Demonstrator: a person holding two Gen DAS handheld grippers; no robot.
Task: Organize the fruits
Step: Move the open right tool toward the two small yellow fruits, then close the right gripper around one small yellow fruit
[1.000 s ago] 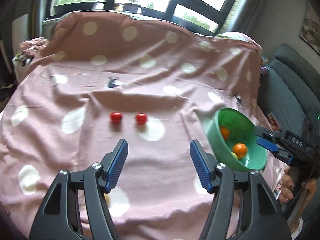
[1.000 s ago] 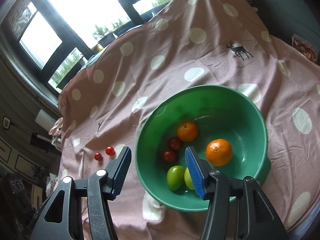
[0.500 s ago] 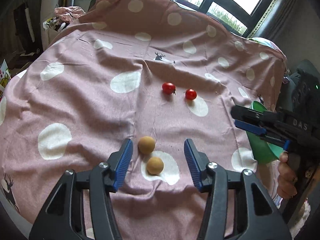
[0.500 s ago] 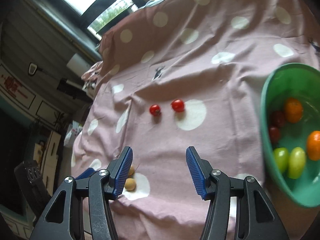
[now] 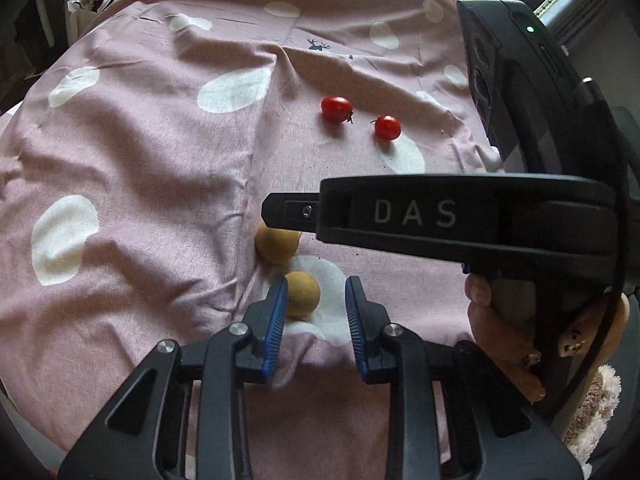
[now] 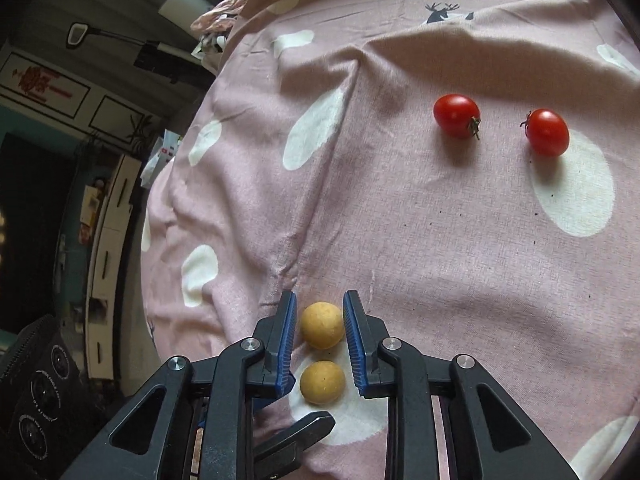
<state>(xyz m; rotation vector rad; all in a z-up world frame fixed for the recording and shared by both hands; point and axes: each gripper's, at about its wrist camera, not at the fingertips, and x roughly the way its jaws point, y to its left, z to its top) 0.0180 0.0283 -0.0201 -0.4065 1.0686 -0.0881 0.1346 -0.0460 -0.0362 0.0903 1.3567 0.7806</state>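
Two small tan round fruits lie close together on the pink dotted cloth. My left gripper [image 5: 316, 300] is open low over the near tan fruit [image 5: 302, 294], which sits between its fingers against the left pad. My right gripper [image 6: 319, 326] is open with its fingers on either side of the far tan fruit [image 6: 322, 325]; the near one [image 6: 322, 382] lies further back between its jaws. In the left wrist view the right gripper's black body [image 5: 440, 216] partly covers the far tan fruit [image 5: 277, 245]. Two red cherry tomatoes [image 5: 336, 109] [image 5: 387, 128] lie farther back; they also show in the right wrist view [image 6: 457, 115] [image 6: 548, 132].
The pink cloth [image 5: 140, 168] has folds and a raised crease just left of the tan fruits. A person's hand [image 5: 504, 340] holds the right gripper at the right. Shelves and clutter stand beyond the cloth's left edge [image 6: 100, 208]. The green bowl is out of view.
Both grippers have moved down and in over the two tan fruits. The right gripper swung left, away from the green bowl, which has left both views. Both jaws have narrowed.
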